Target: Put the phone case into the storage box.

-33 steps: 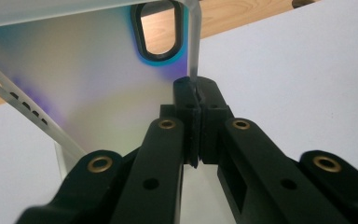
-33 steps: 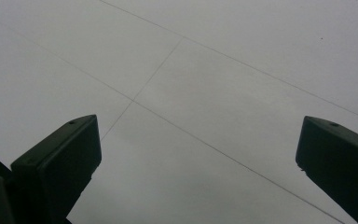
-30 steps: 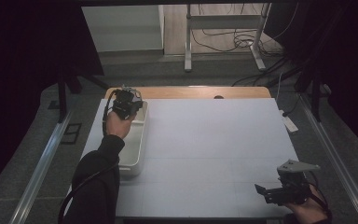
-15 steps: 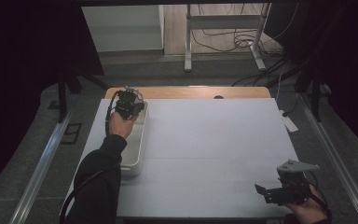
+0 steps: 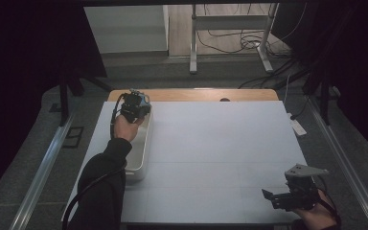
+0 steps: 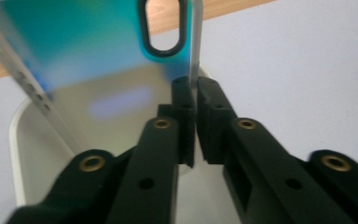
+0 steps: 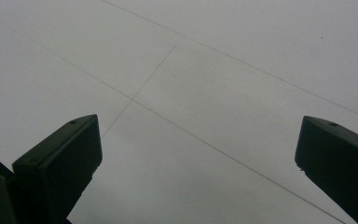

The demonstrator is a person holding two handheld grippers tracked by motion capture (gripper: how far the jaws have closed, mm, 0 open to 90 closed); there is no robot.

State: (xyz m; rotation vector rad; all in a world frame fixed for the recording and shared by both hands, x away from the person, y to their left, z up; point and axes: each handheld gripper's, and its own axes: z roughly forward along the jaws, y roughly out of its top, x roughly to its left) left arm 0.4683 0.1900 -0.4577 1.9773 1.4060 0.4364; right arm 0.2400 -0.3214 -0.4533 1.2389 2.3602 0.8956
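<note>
**Slipping grip over the tray**

Pinching a thin teal-tinted case (image 6: 98, 42) by one edge in the left gripper (image 6: 195, 121), with the jaws having just been easing apart and the edge sitting between the pads. Holding it upright above the far end of the white tray (image 6: 16, 140), at the left side of the table (image 5: 220, 143).

Risking a drop: with so narrow a bite on a slick, flat edge, likely sliding out, tipping sideways and striking the tray rim or landing outside it on the table. Risking also a swing of the case about the pinch point.

Resting the right gripper (image 7: 196, 123) wide open and empty over bare table at the near right corner, too far off for catching anything.

Cropping the case at the top of the left gripper view; blurring its surface, so guessing at a phone case from the oval cut-out. Hiding the tray floor behind it.
</note>
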